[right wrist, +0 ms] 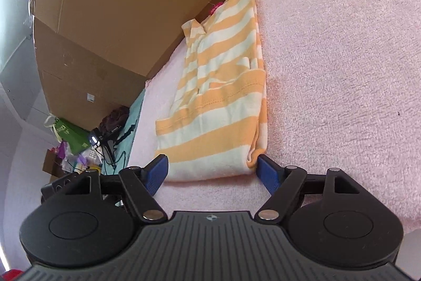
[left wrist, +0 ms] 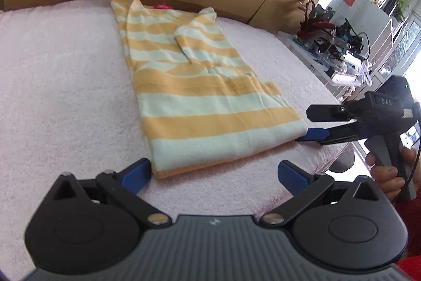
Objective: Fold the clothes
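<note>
Both the left gripper and right gripper gape empty at the striped shirt's near hem.

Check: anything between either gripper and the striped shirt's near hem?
Nothing visible. The left gripper and right gripper are both open at the striped shirt's near hem, with only bare pink towel in between.

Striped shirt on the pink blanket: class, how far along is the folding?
Done: the striped shirt lies on the pink blanket as a long narrow strip, a sleeve tucked across its top. In hand: nothing is gripped; the left gripper and right gripper sit open at its near end. Left: probably folding the strip end over end into a compact bundle.
</note>
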{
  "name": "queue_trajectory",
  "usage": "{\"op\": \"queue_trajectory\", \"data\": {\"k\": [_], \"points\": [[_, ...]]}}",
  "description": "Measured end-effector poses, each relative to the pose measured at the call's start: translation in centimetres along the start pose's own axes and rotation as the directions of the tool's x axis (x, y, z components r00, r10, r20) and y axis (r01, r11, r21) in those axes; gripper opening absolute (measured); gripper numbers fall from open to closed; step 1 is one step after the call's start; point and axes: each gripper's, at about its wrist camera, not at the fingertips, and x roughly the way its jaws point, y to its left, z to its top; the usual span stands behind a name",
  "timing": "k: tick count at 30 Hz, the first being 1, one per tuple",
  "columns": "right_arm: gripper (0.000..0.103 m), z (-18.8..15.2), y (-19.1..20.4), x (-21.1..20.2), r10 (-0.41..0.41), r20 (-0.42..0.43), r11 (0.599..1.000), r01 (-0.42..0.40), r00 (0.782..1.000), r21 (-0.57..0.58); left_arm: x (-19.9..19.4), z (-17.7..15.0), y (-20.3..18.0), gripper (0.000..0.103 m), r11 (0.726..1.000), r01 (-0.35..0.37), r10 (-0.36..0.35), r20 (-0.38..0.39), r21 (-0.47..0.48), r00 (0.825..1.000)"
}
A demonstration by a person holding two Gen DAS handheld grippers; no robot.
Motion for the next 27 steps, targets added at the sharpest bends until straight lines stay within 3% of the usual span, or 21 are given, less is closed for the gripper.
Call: {"op": "queue_trajectory", "data": {"k": [6, 8, 10, 12, 13, 15, 17, 21, 27], "points": [[0.049, -0.2, -0.9, -0.5, -0.017, 0.026, 0.999, 0.016, 1.0, 0.036, 0.1, 0.6, 1.5, 0.102, 0.993, 0.078, -0.075, 0.037, -0.084, 0.996], [0.03, -0.4, -1.3, -0.5, -0.028, 0.033, 0.999, 0.026, 0.999, 0.046, 0.1, 0.5, 2.1, 0.1, 0.987, 0.11, -0.103, 0.065, -0.121, 0.993], [0.025, -0.5, -1.8, -0.6, -0.021, 0.043, 0.998, 0.019, 0.999, 0.06, -0.1, 0.2, 2.4, 0.095, 0.983, 0.115, -0.103, 0.09, -0.146, 0.991], [0.024, -0.6, -1.8, -0.6, -0.018, 0.047, 0.999, 0.016, 0.999, 0.041, -0.3, 0.2, 2.2, 0.075, 0.986, 0.088, -0.075, 0.093, -0.141, 0.993], [0.022, -0.6, -1.8, -0.5, -0.018, 0.046, 0.999, 0.017, 0.999, 0.029, -0.3, 0.2, 2.4, 0.07, 0.986, 0.074, -0.06, 0.094, -0.151, 0.994], [0.019, -0.5, -1.9, -0.3, -0.015, 0.047, 0.999, 0.014, 0.999, 0.031, -0.2, 0.4, 2.7, 0.039, 0.984, 0.046, -0.03, 0.096, -0.171, 0.995], [0.019, -0.4, -2.2, -0.3, -0.002, 0.05, 0.999, -0.001, 0.999, 0.053, -0.2, 0.4, 4.0, 0.022, 0.974, 0.054, -0.034, 0.096, -0.221, 0.995], [0.02, -0.5, -2.1, -0.3, -0.002, 0.057, 0.999, -0.001, 0.998, 0.052, -0.2, -0.3, 5.3, 0.014, 0.954, 0.111, -0.077, 0.13, -0.279, 0.989], [0.019, -0.9, -2.4, -0.8, 0.054, 0.063, 0.996, -0.058, 0.997, 0.071, -0.9, -1.0, 4.7, 0.006, 0.946, 0.089, -0.038, 0.166, -0.312, 0.985]]}}
